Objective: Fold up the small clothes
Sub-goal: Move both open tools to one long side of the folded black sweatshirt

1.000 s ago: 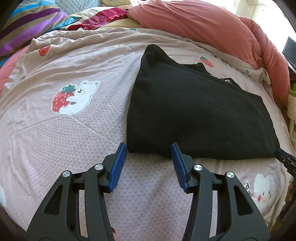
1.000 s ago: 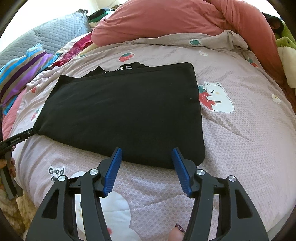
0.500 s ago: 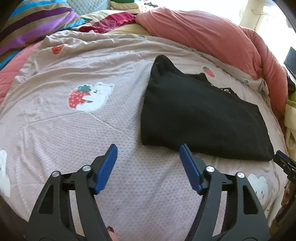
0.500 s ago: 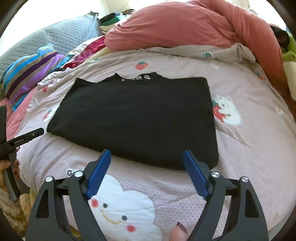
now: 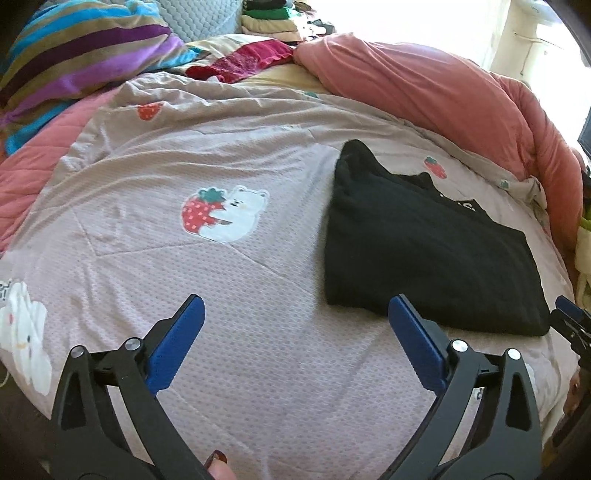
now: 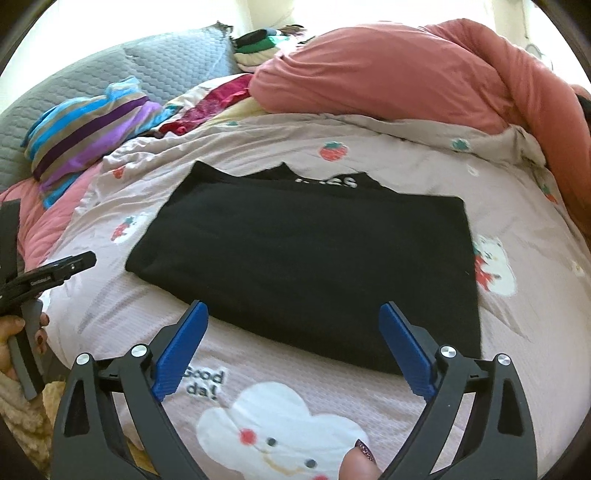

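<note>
Hovering nearest the lens, left gripper (image 5: 297, 308) spread wide, jaws just been opening, nothing between the blue pads (image 5: 176, 343) but bare pinkish quilt (image 5: 258, 369). Same for right gripper (image 6: 293, 314): jaws just been opening, now splayed, pads clear of any cloth, the near hem of the folded black garment (image 6: 306, 258) showing in the gap beyond the tips without contact. A painted fingernail (image 6: 364, 452) peeking at the bottom edge of the right view. Lying flat on the quilt, folded into a rough rectangle, white lettering (image 6: 328, 182) on the layer poking out at its far edge. Beside it, a printed bear hugging a strawberry (image 5: 225, 214); closer to the right gripper, a smiling cloud print (image 6: 277, 432). Farther back, a rumpled salmon duvet (image 6: 406, 81), a striped cushion (image 5: 85, 48), a grey quilted pillow (image 6: 159, 70), and a stack of folded clothes (image 5: 273, 20) at the very rear.
</note>
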Demonstrator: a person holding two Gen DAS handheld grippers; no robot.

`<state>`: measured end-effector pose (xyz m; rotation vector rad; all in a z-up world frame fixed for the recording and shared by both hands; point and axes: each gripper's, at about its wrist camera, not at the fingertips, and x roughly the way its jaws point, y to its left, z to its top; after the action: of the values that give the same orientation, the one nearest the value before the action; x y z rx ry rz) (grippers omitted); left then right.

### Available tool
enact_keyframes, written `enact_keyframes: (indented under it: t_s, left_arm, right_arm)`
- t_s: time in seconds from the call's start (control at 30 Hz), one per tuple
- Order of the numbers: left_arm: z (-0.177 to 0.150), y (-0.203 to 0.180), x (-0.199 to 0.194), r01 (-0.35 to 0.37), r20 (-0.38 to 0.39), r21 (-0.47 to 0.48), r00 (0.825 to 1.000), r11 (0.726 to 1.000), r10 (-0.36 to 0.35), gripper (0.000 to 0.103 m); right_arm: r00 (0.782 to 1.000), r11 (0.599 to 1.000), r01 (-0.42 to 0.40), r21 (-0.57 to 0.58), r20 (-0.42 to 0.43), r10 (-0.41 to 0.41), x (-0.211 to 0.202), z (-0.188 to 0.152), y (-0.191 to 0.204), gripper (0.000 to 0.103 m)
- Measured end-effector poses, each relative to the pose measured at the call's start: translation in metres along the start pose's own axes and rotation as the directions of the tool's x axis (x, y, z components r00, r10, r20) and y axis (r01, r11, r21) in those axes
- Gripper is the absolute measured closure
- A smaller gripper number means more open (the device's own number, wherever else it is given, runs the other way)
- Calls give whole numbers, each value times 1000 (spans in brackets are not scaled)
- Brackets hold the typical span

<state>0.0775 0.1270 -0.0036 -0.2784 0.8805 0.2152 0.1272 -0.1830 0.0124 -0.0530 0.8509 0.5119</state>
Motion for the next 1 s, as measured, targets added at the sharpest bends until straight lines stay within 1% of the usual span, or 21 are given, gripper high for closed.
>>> enact_keyframes:
  t_s: [0.3,0.43,0.63,0.77,0.9,1.0]
  left_arm:
    - [17,21,10,-52,-13,-33,999,998,52,10]
    - [27,26,19,-71,-24,-37,997,997,70,10]
    - [44,27,31,-75,-33,-32,997,997,74,10]
    - [54,22,40,-75,-39,-14,996,997,74,10]
    - [64,18,48,-74,-42,2,996,997,74,10]
    - [68,15,53,-70,-46,11,996,997,71,10]
  right_arm:
    - [999,990,-53,-127,2,54,26,17,48,6]
    - [997,976,-79,-205,-8,79,45,19,77,6]
    - [995,946,-98,-308,-44,89,73,14,114,6]
    - [996,928,-89,-362,-59,73,90,10,132,6]
    - [997,908,-61,-415,-70,36,107,5,147,6]
    - [998,894,-24,-447,-66,-7,119,4,155,6]
